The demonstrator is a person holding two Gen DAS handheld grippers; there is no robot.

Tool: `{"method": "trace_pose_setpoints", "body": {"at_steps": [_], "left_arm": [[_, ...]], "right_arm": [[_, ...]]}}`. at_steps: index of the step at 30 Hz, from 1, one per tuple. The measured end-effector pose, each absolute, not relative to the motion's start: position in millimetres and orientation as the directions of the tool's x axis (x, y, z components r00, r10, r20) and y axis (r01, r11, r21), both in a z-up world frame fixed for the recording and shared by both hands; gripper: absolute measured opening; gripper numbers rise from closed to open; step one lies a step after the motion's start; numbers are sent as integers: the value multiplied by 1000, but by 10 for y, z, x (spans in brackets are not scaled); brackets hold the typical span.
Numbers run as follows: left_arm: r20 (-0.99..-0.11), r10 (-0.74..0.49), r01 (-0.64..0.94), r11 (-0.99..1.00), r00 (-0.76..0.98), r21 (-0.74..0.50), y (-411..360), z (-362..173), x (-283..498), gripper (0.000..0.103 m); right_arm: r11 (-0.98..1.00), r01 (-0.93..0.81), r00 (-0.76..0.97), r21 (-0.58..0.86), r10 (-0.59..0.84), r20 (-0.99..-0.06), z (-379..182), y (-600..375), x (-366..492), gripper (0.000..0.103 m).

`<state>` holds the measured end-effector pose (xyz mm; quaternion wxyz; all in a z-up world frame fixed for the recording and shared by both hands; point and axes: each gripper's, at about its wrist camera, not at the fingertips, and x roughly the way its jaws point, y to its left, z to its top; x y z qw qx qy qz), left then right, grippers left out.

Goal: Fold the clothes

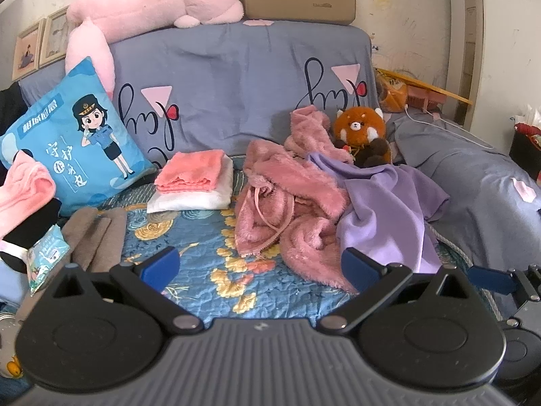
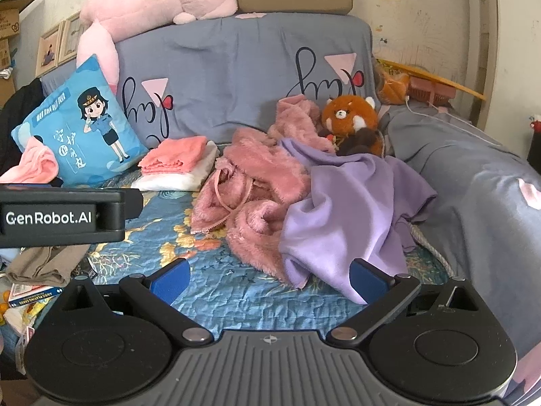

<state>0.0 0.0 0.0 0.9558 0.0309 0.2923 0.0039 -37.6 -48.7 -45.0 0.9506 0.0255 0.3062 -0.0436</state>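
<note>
A crumpled pink fleece jacket [image 1: 290,199] [image 2: 257,186] lies on the blue floral quilt [image 1: 199,280] [image 2: 216,287], with a lilac garment [image 1: 389,209] [image 2: 345,216] heaped against its right side. Behind them to the left sits a folded stack, a coral towel [image 1: 192,171] [image 2: 175,159] on white cloth [image 1: 192,198] [image 2: 175,177]. My left gripper [image 1: 260,265] is open above the quilt, short of the jacket's near edge. My right gripper [image 2: 268,279] is open too, its right finger beside the lilac garment's hem. Nothing lies between either pair of fingers.
A blue cartoon cushion [image 1: 77,138] [image 2: 84,125] leans at the left. A red panda plush [image 1: 361,132] [image 2: 351,121] sits behind the clothes. A brown folded garment [image 1: 94,233] [image 2: 40,264] lies front left. A pink plush [image 1: 152,3] tops the grey-covered sofa back [image 1: 236,77].
</note>
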Motion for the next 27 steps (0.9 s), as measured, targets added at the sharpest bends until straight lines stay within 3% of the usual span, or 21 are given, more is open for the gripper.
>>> {"method": "trace_pose_setpoints", "body": {"at_steps": [27], "left_arm": [[-574, 9, 22, 999, 819, 48, 17, -27, 44, 103]], "right_arm": [[993, 111, 792, 46, -61, -608, -477, -503, -338, 102]]}}
